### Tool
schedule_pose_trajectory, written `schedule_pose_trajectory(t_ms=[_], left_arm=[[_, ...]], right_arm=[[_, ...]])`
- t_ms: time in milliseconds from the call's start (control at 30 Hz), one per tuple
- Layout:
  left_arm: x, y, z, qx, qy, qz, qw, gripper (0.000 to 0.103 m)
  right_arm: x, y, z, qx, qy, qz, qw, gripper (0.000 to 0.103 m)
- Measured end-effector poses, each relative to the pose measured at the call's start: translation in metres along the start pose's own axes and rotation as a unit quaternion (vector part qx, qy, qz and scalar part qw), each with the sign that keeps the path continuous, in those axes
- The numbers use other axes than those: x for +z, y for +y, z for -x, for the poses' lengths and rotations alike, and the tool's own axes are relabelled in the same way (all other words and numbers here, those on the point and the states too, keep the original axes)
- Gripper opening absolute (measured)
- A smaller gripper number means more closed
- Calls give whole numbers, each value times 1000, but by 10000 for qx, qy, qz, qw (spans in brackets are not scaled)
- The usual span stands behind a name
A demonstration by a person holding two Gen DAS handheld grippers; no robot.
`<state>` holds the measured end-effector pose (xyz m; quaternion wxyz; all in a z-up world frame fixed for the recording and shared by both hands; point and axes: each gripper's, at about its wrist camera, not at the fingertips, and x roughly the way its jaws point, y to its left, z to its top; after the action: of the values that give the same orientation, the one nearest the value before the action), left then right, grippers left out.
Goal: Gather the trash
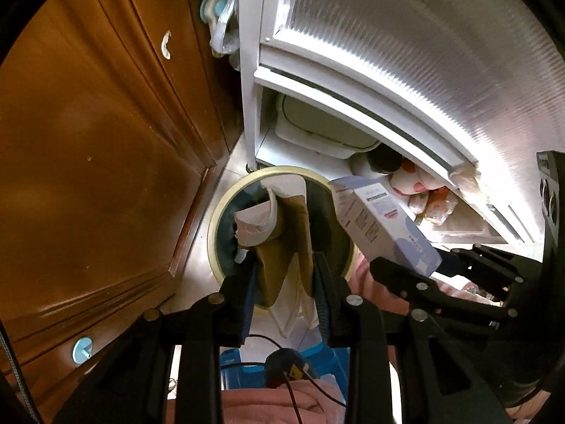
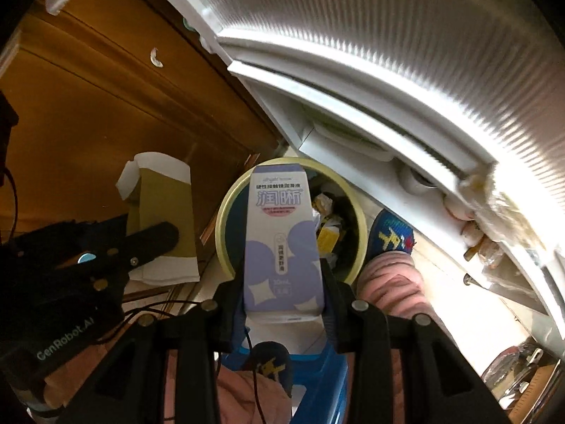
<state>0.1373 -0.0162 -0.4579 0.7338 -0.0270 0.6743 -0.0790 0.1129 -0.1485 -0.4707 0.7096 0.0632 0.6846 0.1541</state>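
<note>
The left gripper [image 1: 282, 275] pinched a brown-and-white paper envelope [image 1: 282, 233] above the yellow-rimmed bin [image 1: 212, 233]; the right gripper [image 2: 284, 296] clamped a lilac carton [image 2: 280, 233] over the same rim. Both items probably needed centring over the opening before either gripper spread, so nothing caught the rim.

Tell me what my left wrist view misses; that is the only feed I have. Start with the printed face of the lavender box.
Observer: The lavender box shows Chinese lettering above pale purple rounded shapes; the right claw is shut on its lower end.
Operator: Now the bin's contents.
Observer: Yellow and white wrappers lie inside the bin, right of the box.
Operator: And the left claw's load.
Observer: From the side, the left claw pinches the brown and white envelope left of the bin's rim, not over its opening.
</note>
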Motion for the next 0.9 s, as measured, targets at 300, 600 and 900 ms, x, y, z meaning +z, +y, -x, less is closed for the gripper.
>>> schedule_pose_trajectory(t_ms=[300,600,900], left_arm=[[7,8,-16,-46,108,74,9999,50],[5,11,-11,80,-1,68,9999,94],[0,2,-1,83,-194,-176,9996,94]], right_arm=[[9,-5,-14,244,94,-433,9987,40],[7,-21,-10,214,-20,-737,9970,43],[3,-22,-2,61,-100,-748,9971,43]])
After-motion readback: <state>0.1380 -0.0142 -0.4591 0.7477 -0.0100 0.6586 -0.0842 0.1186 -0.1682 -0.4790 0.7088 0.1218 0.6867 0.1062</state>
